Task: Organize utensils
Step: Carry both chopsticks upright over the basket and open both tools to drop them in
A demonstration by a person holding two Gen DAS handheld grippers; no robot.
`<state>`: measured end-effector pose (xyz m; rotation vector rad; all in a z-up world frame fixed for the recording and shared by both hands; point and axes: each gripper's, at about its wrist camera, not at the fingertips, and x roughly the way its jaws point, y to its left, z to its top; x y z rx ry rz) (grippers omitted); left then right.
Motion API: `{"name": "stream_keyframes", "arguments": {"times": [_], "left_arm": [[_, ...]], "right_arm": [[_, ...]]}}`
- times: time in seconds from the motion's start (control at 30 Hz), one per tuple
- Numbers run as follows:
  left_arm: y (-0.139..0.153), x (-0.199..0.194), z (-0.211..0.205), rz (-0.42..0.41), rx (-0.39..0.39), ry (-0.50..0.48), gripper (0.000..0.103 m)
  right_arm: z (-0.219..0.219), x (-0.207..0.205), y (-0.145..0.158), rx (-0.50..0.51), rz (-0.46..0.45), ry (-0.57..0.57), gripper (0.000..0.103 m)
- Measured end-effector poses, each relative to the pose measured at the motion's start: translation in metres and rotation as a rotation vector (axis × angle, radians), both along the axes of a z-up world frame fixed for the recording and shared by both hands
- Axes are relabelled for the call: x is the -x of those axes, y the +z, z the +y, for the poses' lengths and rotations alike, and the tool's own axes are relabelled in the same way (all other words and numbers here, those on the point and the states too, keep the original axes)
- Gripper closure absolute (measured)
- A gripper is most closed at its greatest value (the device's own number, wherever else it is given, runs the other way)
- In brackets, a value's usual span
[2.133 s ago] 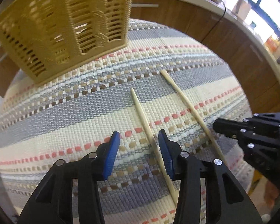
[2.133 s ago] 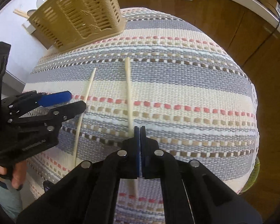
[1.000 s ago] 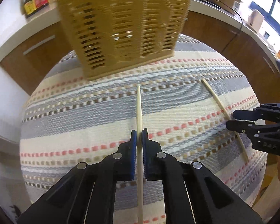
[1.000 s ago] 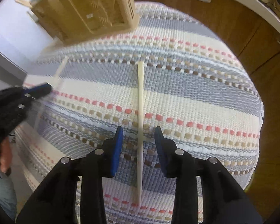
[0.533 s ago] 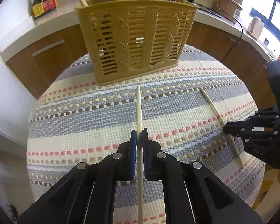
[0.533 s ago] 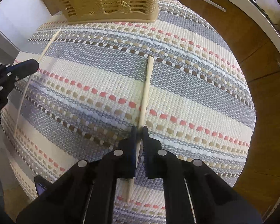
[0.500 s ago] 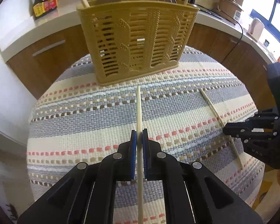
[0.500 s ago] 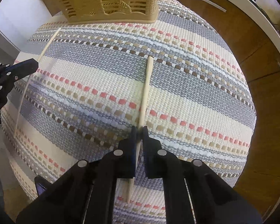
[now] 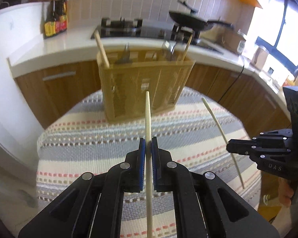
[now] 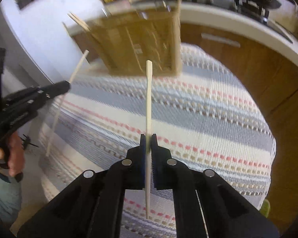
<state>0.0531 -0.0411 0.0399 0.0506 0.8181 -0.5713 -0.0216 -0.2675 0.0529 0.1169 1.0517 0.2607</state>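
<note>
Chopsticks are the things in hand: the left gripper (image 9: 148, 148) is clamped on one chopstick (image 9: 148, 119), its blue pads (image 9: 142, 158) pressed against the pale shaft on both sides, and the stick runs straight ahead along the fingers with its far tip pointing toward the utensil basket (image 9: 145, 87). The right gripper (image 10: 148, 144) is likewise pinched tight on the second chopstick (image 10: 149, 99), which also points forward, its squared end showing in front of the basket's lower wall in the right wrist view. Both sticks are lifted clear of the striped woven mat (image 9: 89, 148) that covers the round table.

In the left wrist view the right gripper appears at the right edge, with its chopstick slanting up and to the left above the mat. In the right wrist view the left gripper appears at the left edge, held by a bare hand (image 10: 8, 150), its chopstick angled up toward the basket's left side.

The basket is a tan slatted holder standing on the far part of the mat. Several utensils already stand in it: a wooden handle (image 9: 101, 47) leans at its left end, a thin stick (image 9: 187, 47) at its right, and some metal pieces between, too blurred to name. Behind it run a white countertop (image 9: 69, 45), a gas hob (image 9: 121, 27) with a dark pan (image 9: 190, 22), and sauce bottles (image 9: 55, 19)
</note>
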Motion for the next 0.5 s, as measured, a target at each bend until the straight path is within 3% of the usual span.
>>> {"name": "stream_keyframes", "arguments": {"times": [0.2, 0.5], "left_arm": [[0.046, 0.009, 0.007, -0.127, 0.107, 0.000, 0.099], [0.121, -0.018, 0.024, -0.319, 0.370, 0.035, 0.099]], "right_arm": [[-0.001, 0.014, 0.051, -0.089, -0.199, 0.009, 0.099], [-0.002, -0.005, 0.123, -0.103, -0.583, -0.081, 0.099]]}}
